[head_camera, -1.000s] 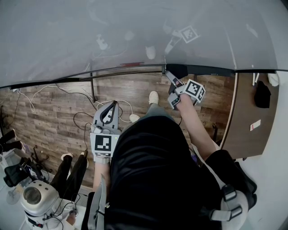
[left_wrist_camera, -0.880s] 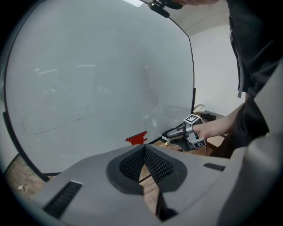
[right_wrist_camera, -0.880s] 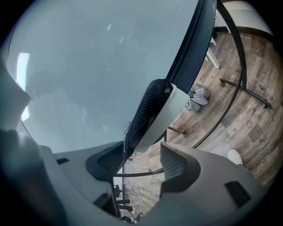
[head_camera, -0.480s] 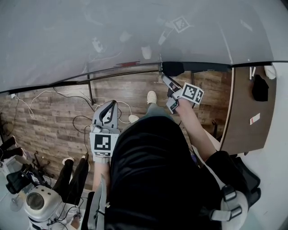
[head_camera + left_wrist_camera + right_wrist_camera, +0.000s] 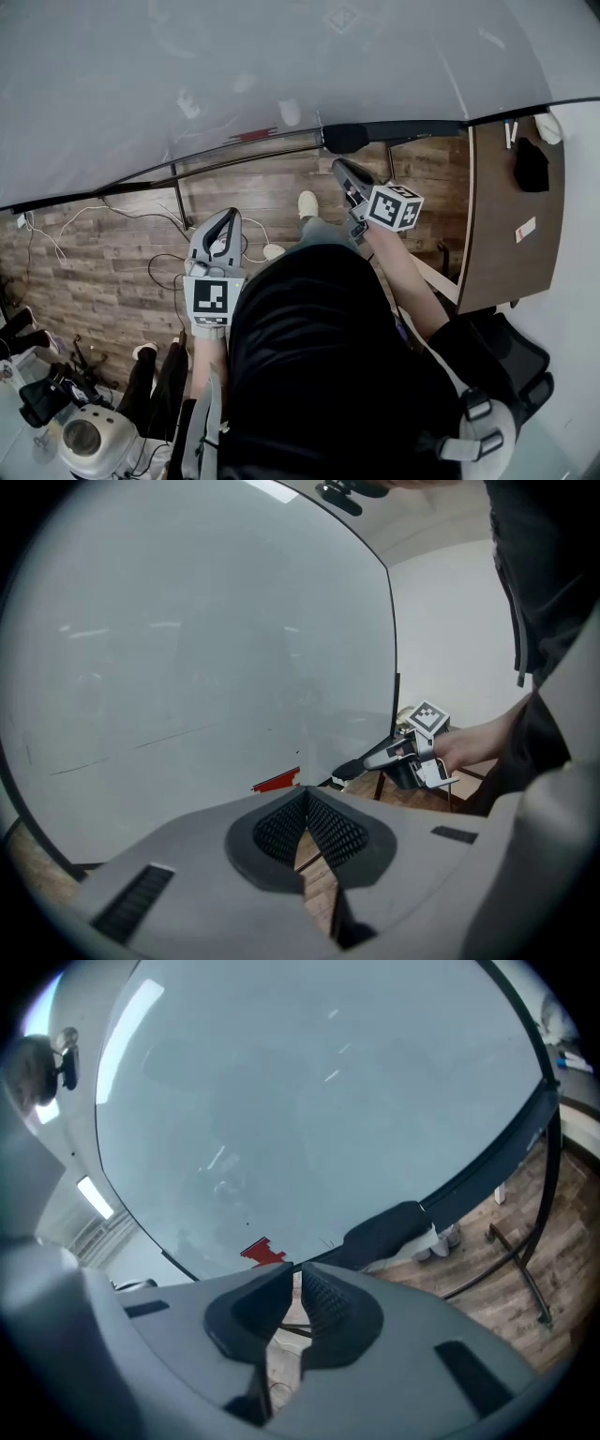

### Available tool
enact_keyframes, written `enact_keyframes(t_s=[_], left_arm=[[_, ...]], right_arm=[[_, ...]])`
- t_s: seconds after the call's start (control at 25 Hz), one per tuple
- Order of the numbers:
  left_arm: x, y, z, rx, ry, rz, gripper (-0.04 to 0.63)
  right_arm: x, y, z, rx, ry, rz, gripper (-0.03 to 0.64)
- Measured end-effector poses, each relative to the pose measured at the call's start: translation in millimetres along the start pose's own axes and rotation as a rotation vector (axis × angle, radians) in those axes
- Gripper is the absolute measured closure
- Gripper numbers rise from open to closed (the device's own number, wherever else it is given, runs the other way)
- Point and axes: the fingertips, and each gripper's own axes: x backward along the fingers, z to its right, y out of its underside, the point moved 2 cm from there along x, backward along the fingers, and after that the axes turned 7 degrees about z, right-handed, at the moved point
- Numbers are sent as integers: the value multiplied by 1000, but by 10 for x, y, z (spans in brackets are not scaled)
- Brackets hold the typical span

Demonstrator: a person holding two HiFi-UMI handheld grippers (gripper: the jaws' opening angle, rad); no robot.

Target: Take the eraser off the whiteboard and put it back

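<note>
Black oblong eraser (image 5: 345, 138) lies on white whiteboard (image 5: 234, 75) ledge. Right gripper (image 5: 340, 169) just clenched, empty, near it. Probably pre-grasp: jaws must reopen.

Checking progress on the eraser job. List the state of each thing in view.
Whiteboard: upright, nearly blank.
Eraser: resting on the tray, ungripped.
Right gripper: jaws just been closing, nothing between them.
Left gripper: shut, empty.

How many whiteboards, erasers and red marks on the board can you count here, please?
Whiteboard: 1
Eraser: 1
Red mark: 1
Total: 3
</note>
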Motion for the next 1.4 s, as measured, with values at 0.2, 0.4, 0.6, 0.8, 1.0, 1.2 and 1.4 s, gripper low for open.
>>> enact_keyframes(t_s=[0.2, 0.4, 0.6, 0.8, 1.0, 1.2, 1.4], left_arm=[[14, -30, -52, 8, 7, 25, 589], [34, -64, -118, 25, 11, 53, 589], [58, -154, -196, 57, 18, 99, 589], [61, -192, -229, 58, 27, 112, 589], [83, -313, -286, 56, 34, 150, 589], [124, -389, -328, 82, 40, 167, 589], [192, -456, -335, 99, 38, 213, 589]], right_arm=[[102, -128, -294, 187, -5, 25, 583], [176, -219, -585, 340, -12, 46, 583], [245, -289, -882, 470, -30, 67, 583], [329, -396, -1151, 594, -41, 104, 583], [427, -483, -1435, 677, -52, 149, 583], [554, -555, -1698, 764, -54, 189, 583], [707, -559, -1875, 839, -60, 217, 583]])
